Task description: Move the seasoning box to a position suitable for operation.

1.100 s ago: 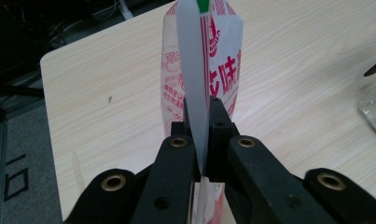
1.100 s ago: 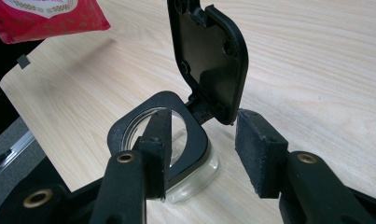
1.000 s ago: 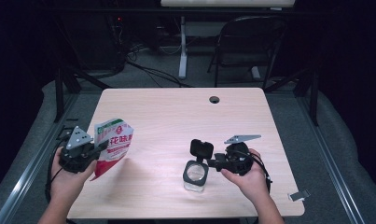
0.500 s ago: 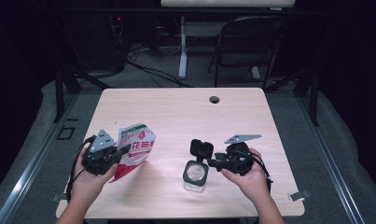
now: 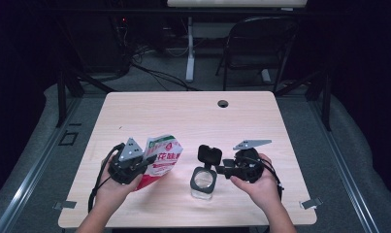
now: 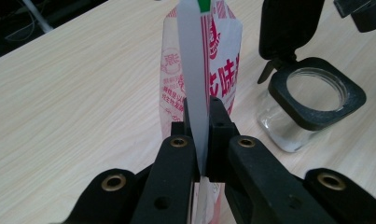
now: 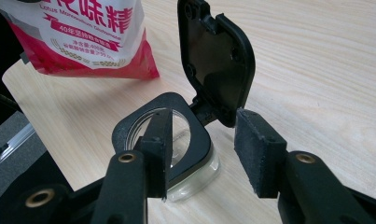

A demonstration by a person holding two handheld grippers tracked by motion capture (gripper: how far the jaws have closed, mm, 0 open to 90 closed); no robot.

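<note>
A red and white pouch (image 5: 163,156) with printed characters hangs tilted above the wooden table (image 5: 183,111) at front left. My left gripper (image 5: 145,162) is shut on the pouch's flat side seam (image 6: 195,70). To its right stands a small clear glass jar (image 5: 203,182) with a black square collar (image 6: 311,100); its hinged black lid (image 7: 218,56) is flipped up. My right gripper (image 7: 204,140) is open at the jar's hinge corner. One finger (image 7: 158,140) lies over the jar mouth and the other sits outside the collar, beside the hinge. The pouch (image 7: 83,37) is just beyond the jar.
A round cable hole (image 5: 223,103) sits near the table's far edge. A folding chair (image 5: 261,43) and a desk leg stand on the floor behind the table. Both of the person's hands come in at the front edge.
My left gripper has carried the pouch rightward, from the table's left edge to just left of the jar. The right gripper and the jar have stayed still.
</note>
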